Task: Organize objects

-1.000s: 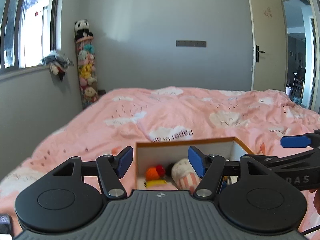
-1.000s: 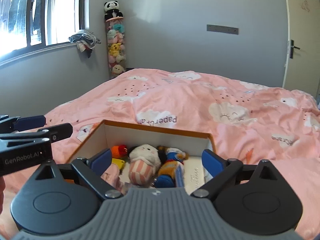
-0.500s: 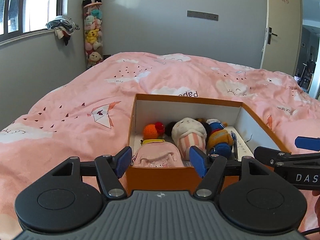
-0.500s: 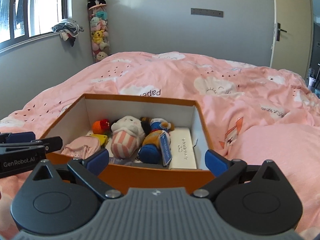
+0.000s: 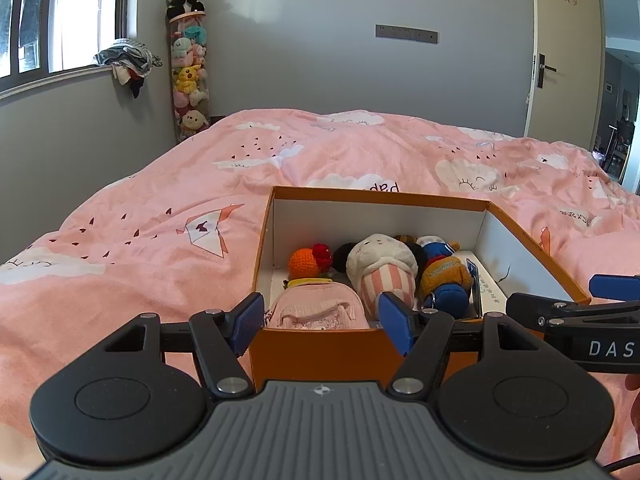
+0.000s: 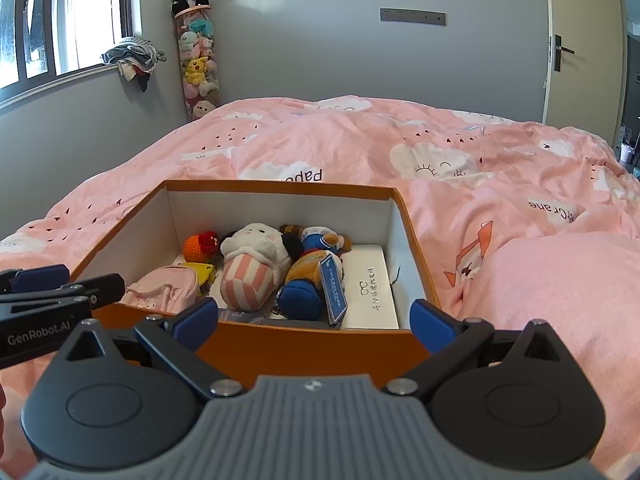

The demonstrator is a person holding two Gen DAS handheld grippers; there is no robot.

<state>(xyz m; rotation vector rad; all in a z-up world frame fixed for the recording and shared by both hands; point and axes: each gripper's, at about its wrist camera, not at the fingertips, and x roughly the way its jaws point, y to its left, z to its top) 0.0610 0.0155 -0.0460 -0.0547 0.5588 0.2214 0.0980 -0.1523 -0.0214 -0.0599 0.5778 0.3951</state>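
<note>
An open orange box (image 5: pixel 320 350) (image 6: pixel 304 350) with white inner walls sits on the pink bed. Inside lie a pink mini backpack (image 5: pixel 316 310) (image 6: pixel 160 290), an orange crochet ball (image 5: pixel 306 262) (image 6: pixel 196 246), a white plush with a striped base (image 5: pixel 382 266) (image 6: pixel 252 268), a sailor plush with a blue tag (image 5: pixel 442 276) (image 6: pixel 310 276) and a white flat case (image 6: pixel 370 292). My left gripper (image 5: pixel 322 324) is open and empty, just before the box's near wall. My right gripper (image 6: pixel 314 326) is open wide and empty at the same wall.
The pink cloud-print duvet (image 5: pixel 160 248) (image 6: pixel 520 240) covers the bed all round the box. A clear tube of plush toys (image 5: pixel 188 80) with a panda on top stands in the far corner. A window sill with clothes (image 5: pixel 128 60) is left; a door (image 5: pixel 560 60) is right.
Both grippers have tilted down and drawn back, so the box's inside and near wall show more fully. The jaws have stayed open; nothing in the box has moved.
</note>
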